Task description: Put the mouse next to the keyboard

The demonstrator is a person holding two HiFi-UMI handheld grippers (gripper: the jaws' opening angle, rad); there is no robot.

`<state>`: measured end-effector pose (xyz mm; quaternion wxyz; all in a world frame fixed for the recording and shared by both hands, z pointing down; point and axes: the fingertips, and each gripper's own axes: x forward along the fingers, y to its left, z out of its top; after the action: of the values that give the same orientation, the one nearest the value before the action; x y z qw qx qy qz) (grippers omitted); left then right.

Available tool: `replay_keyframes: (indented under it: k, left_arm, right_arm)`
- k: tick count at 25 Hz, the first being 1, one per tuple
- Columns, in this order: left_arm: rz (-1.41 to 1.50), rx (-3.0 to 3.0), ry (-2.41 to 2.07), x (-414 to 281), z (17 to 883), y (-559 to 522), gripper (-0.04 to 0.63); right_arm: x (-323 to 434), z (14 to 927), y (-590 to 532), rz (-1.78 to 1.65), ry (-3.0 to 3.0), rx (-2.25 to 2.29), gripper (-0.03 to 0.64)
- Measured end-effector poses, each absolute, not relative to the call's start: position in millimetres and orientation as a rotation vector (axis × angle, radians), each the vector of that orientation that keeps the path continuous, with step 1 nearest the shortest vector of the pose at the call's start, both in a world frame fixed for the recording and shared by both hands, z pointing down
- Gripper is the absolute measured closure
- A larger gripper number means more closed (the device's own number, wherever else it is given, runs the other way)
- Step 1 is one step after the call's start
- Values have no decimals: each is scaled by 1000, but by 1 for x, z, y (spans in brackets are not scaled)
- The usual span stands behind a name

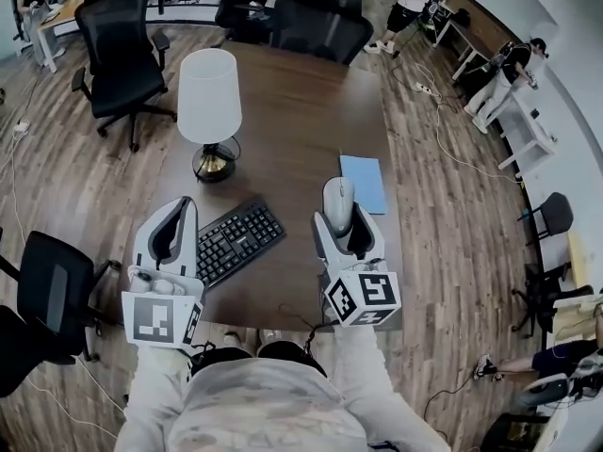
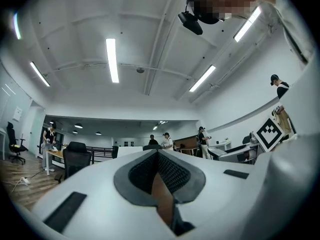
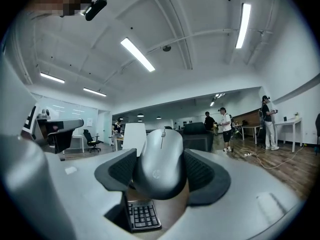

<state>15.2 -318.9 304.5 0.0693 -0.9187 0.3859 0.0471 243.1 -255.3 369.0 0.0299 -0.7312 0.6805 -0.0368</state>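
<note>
Fingers of right gripper (image 1: 341, 226) clasping mouse (image 3: 160, 159), left gripper (image 1: 182, 205) fingers together, both angled upward

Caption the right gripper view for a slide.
Right gripper shut on a grey mouse, keyboard corner showing beneath.

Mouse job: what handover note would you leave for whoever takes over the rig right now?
Right gripper: jaws shut on the mouse, held above the table, right of the keyboard.
Left gripper: jaws together, empty, at the keyboard's left end.
Done: mouse is in the grip.
Left: set it down beside the keyboard and release.
</note>
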Motion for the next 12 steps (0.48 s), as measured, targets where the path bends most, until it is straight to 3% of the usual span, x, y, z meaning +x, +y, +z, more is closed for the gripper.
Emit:
replay_keyframes:
  k: [12]
  left_arm:
    - [53,-2699,1359,28,325,-325,592]
  right_arm:
    - [275,431,-295,-304,2282,-2179,308]
